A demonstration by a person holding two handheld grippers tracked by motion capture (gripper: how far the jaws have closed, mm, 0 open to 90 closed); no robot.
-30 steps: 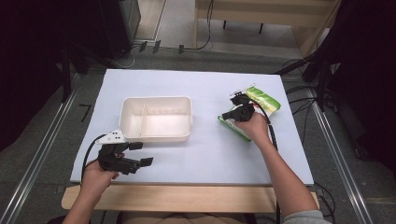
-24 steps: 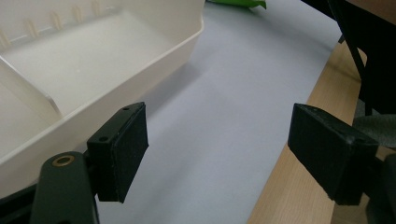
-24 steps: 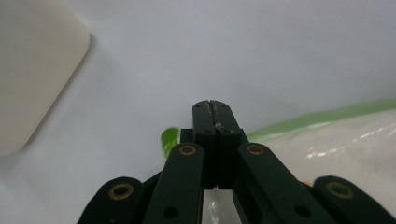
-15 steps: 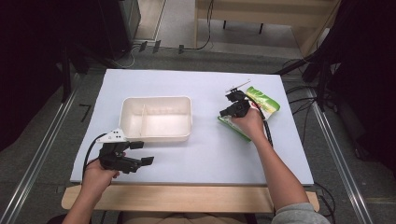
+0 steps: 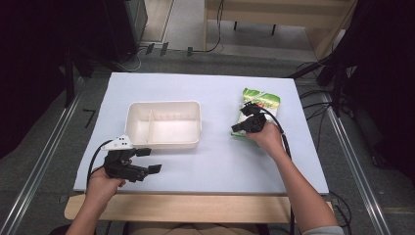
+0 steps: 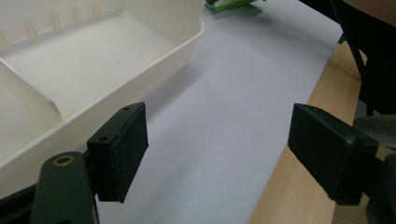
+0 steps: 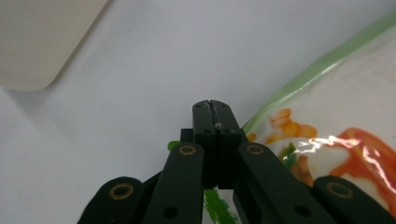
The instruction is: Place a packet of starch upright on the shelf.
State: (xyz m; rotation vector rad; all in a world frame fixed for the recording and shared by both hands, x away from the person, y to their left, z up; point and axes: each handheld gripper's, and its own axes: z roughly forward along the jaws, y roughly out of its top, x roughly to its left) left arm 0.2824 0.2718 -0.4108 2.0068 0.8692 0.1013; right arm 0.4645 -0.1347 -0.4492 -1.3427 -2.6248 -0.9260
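A green and white snack bag (image 5: 262, 100) lies on the right side of the pale sheet; its printed face (image 7: 336, 121) is close in the right gripper view. My right gripper (image 5: 239, 129) is at the bag's near left corner, jaws pressed together (image 7: 215, 106) with a thin sliver of the bag's edge between them and green film under them. A cream divided tray (image 5: 164, 142) stands at the centre left, with nothing in it. My left gripper (image 5: 150, 160) hovers open near the table's front left, just in front of the tray's wall (image 6: 140, 79), nothing between its pads (image 6: 123, 154).
The pale sheet (image 5: 215, 161) ends at a wooden front edge (image 5: 195, 208). Metal rails run along both sides of the table. Cables lie on the floor at the right (image 5: 318, 98). A corner of the bag (image 6: 229, 3) shows far off in the left gripper view.
The right gripper has drawn back toward the person at the bag's near corner, staying shut. The left gripper has held still and open.
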